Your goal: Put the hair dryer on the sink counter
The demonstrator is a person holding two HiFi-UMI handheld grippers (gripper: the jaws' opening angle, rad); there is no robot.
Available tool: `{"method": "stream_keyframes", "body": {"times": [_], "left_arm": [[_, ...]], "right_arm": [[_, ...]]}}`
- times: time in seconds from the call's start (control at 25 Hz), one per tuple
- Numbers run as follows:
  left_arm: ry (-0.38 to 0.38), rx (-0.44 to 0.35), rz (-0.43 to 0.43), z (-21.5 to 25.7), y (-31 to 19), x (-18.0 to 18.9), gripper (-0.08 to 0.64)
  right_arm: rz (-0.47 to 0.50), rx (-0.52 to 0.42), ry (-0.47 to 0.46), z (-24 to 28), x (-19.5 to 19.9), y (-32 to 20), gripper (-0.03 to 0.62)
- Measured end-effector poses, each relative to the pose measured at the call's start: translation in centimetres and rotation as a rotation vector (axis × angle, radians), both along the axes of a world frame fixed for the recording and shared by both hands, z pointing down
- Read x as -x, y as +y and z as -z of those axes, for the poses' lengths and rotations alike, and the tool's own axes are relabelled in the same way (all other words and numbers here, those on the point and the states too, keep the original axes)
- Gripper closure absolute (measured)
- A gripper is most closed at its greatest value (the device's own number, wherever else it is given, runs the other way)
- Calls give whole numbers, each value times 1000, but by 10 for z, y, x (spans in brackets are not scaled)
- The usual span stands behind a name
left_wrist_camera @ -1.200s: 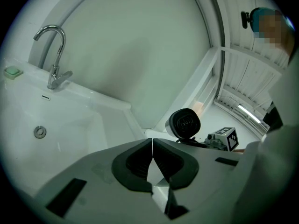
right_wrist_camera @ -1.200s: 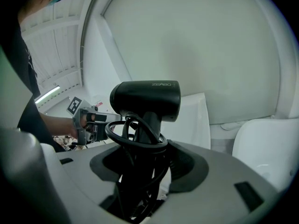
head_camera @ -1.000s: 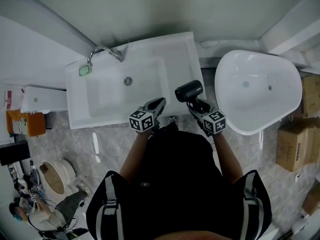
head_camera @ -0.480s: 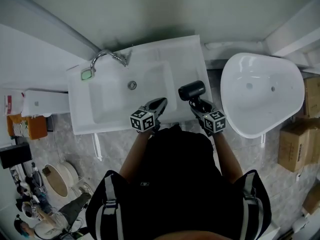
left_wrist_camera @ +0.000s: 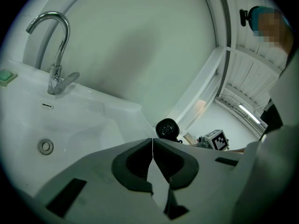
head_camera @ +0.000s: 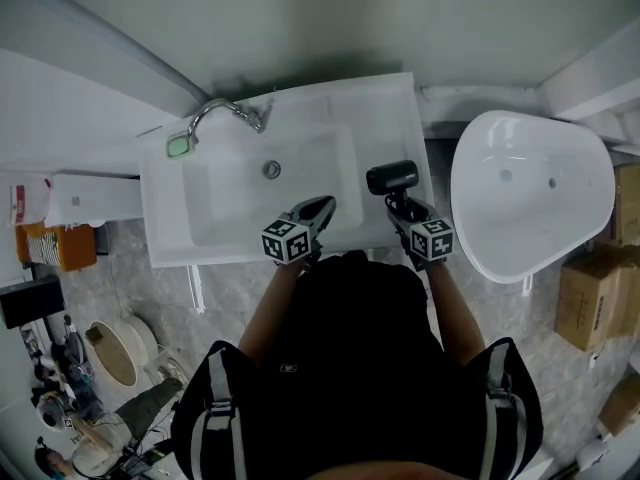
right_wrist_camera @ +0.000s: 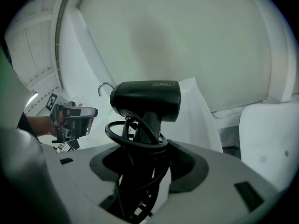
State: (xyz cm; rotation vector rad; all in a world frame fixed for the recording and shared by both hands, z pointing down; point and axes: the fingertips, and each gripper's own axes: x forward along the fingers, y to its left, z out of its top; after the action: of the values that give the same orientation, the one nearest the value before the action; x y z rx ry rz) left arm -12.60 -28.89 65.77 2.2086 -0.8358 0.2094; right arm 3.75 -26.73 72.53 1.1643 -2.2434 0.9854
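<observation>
Grip of the right gripper (right_wrist_camera: 145, 168) on the handle of the black hair dryer (right_wrist_camera: 146, 100), coiled cord (right_wrist_camera: 134, 137) bunched between the jaws, barrel level over the right end of the white bench (head_camera: 398, 118), beside the sink basin (head_camera: 232, 194). To the left, closed and empty left gripper (left_wrist_camera: 153, 157) over the basin's front rim, faucet (left_wrist_camera: 56, 55) beyond at the far left. White tub (head_camera: 530, 193) just right of the bench.

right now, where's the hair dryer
In the head view the hair dryer is clamped by its handle in the right gripper, over the right end of the sink counter, near the tub.
</observation>
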Motion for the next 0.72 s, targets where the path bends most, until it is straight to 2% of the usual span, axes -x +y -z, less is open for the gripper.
{"method": "stream_keyframes", "body": {"times": [0.52,0.72], "left_arm": [[-25,31,18,-6,10,15,543],[-32,40,33,-9,11,27,543]], "right_arm": [[-43,77,130,-36,-5,-10,295],[-45,94,153,-46,-2,-15,293]]}}
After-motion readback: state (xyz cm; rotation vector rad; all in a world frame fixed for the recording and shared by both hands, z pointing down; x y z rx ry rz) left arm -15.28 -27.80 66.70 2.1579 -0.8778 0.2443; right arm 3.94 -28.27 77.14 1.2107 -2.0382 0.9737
